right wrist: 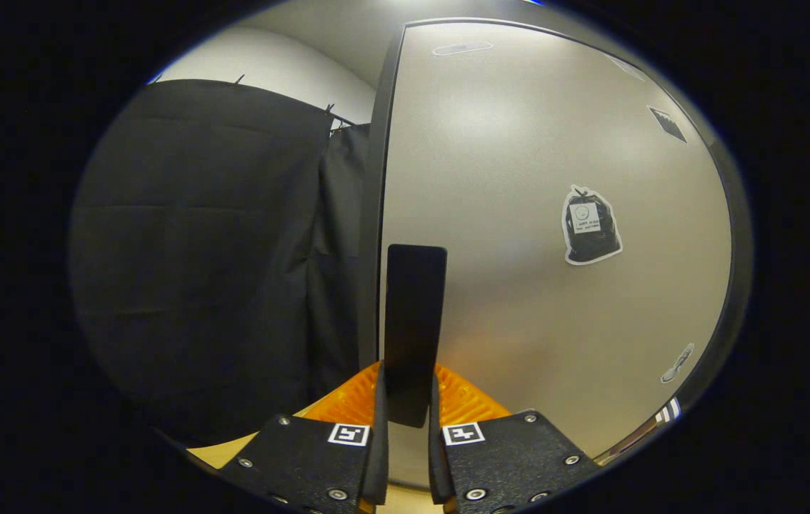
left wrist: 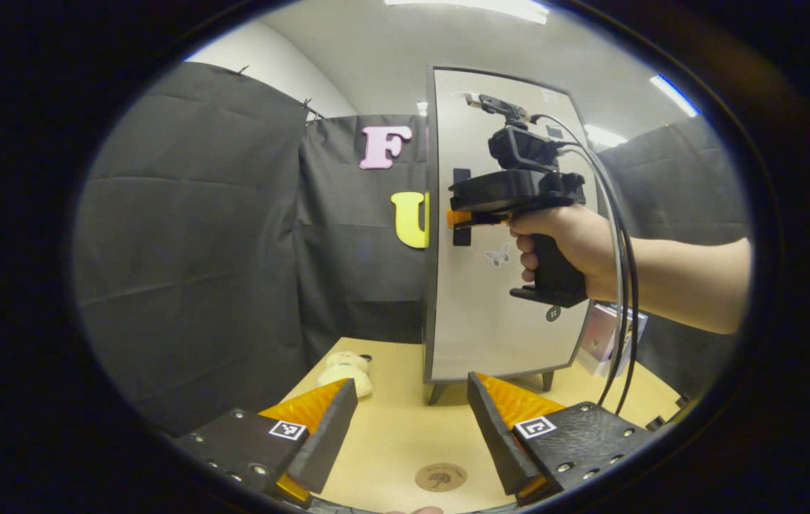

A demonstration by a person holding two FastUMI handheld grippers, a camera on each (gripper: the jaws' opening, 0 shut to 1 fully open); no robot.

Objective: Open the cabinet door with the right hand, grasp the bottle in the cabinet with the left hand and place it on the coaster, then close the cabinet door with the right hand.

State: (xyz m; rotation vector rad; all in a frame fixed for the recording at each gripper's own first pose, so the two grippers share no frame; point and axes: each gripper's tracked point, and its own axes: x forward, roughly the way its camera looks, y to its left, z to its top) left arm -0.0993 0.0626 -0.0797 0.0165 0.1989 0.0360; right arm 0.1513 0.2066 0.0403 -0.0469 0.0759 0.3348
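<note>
so we're on step one here, opening the door; in the right gripper view the right gripper has its two fingers squeezed in on the dark vertical handle, which runs up toward 12 o'clock from between them; looks like a proper clamp, with the handle touching both sides. the cabinet door looks closed as far as i can tell, flat against the frame, with its free edge just at 9 o'clock of the handle. in the left gripper view the left gripper hangs with its jaws spread wide and nothing between them, low over the table; the coaster sits on the table at about 6 o'clock, right between its fingers. the bottle is presumably inside the cabinet, so can't say where exactly. next move, i'd guess, is a pull that swings the door out around its far-side hinge, so the arc matters. room wise: the black curtain is off at 9 o'clock of the cabinet, and a small plush toy sits on the table near the cabinet's front corner; the door looks likely to swing out above it, though i'd still watch that side; the cables trailing off the right gripper could snag too.
</note>
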